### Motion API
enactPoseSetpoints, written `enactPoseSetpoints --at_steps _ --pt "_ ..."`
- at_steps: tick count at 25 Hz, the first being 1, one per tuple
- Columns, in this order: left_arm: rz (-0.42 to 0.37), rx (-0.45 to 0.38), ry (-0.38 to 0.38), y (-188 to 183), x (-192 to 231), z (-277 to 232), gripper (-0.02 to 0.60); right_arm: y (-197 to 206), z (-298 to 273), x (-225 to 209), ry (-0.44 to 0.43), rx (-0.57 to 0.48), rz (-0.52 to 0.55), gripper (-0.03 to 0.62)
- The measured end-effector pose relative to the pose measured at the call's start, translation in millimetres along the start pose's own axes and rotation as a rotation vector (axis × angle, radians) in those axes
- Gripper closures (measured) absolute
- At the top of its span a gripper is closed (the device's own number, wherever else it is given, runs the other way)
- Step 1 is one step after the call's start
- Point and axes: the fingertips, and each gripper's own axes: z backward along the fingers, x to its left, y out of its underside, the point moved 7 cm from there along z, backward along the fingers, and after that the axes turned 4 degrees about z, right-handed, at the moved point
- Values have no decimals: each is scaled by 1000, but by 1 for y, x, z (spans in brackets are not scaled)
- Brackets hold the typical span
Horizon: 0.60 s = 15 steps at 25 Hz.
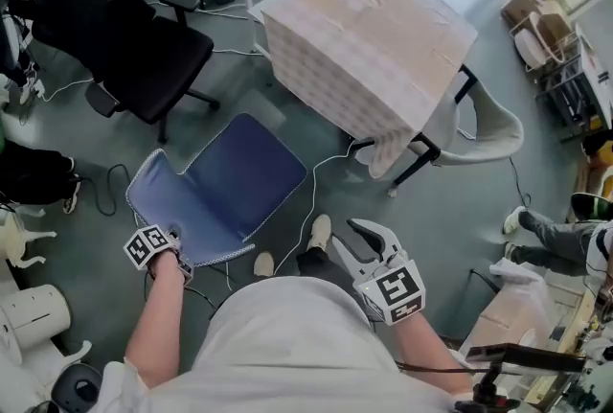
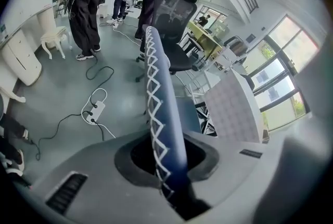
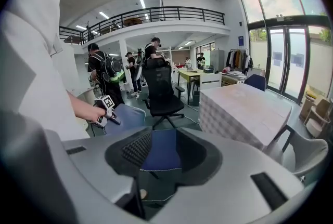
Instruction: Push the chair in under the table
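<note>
Clamping the left gripper (image 1: 172,236) onto the backrest (image 2: 159,106) of a blue chair (image 1: 239,179), a person stands right behind the seat on a busy workshop floor. The jaws are pinched on the white-stitched top edge near its left corner, and the padded rim runs straight up between them in the left gripper view. The right gripper (image 1: 347,231) hangs by the person's right side, just right of their feet. Its jaws are spread with nothing between them, and only the chair's seat shows through the gap, well beyond. The chair sits out in the open with its front edge toward the cloth-covered table (image 1: 369,28), near it but not under it. A strip of bare floor and a loose cable (image 1: 321,186) lie between the two.

By the look of things, the task has barely begun: one hold is taken and the push itself is not yet made. What remains is to slide the chair forward until the seat goes beneath the tabletop, passing clear of the black office chair (image 1: 124,23) on the left and the pale chair (image 1: 490,128) tucked at the table's far side.
</note>
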Motion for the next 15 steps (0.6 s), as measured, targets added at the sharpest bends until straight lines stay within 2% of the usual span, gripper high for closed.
enactPoseSetpoints --at_steps 9,15 --pt "-1 7 25 5 -79 -33 505 4 -1 -72 -20 17 -30 439" --pt "9 10 31 2 -128 -51 505 9 12 -115 15 16 -61 439"
